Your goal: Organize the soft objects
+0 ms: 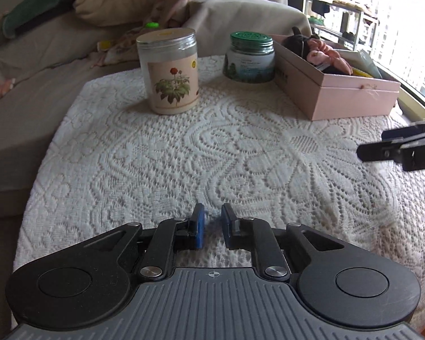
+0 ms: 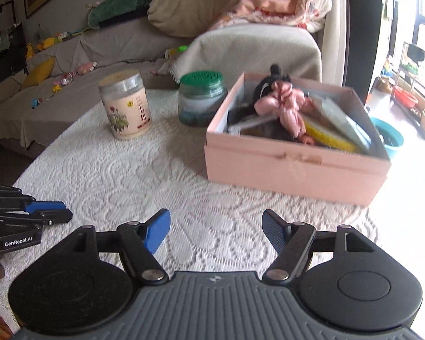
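On the desk (image 2: 104, 181) under a white lace cloth, the left hand-held gripper (image 1: 212, 223) hangs at seven o'clock, jaws nearly closed on nothing. The cream flower-printed jar (image 2: 126, 104) stands at eleven, the green-lidded glass jar (image 2: 201, 99) at twelve. The right hand-held gripper (image 2: 216, 231) is spread wide, empty. The pink satin scrunchie (image 2: 283, 106) lies in the open pink cardboard box (image 2: 291, 167) at one o'clock.
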Available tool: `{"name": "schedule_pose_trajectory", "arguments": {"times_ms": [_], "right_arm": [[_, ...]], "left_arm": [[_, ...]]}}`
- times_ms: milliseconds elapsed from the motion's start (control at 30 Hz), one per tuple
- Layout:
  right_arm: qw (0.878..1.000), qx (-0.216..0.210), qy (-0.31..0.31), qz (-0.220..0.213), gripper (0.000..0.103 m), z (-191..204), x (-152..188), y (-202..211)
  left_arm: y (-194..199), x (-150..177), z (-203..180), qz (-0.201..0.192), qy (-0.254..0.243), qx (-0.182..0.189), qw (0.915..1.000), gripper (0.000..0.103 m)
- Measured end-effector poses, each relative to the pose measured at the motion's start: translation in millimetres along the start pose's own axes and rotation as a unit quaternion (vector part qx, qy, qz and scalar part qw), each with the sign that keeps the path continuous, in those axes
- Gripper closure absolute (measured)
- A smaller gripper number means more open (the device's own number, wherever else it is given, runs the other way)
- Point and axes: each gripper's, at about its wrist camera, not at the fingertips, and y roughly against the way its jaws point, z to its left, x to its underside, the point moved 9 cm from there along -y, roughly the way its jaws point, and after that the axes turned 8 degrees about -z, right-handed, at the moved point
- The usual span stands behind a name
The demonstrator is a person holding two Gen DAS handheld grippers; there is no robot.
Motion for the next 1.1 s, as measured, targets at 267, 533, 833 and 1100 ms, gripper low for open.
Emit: {"name": "schedule_pose_trajectory", "arguments": {"times_ms": [267, 533, 833, 1100], "right_arm": [[0.999, 0.015, -0.025, 0.016, 0.018, -13, 30, -8], [0.997, 0.074, -0.021, -0.009, 0.0, -30, 40, -11], [0.994, 0.098, -0.02, -0.033, 0.0, -35, 40, -16], [0.994, 0.1, -0.02, -0.047, 0.0, -35, 40, -12]], "left_arm": [[-21, -9, -56, -0.029, -0.008, 0.042, 0.9987, 0.029], [-27, -12, -56, -0.063, 0.042, -0.015, 0.997, 0.025], [-31, -12, -61, -0.076, 0.04, -0.063, 0.9943, 0.023], [-31, -12, -61, -0.076, 0.04, -0.063, 0.9943, 0.023]]}}
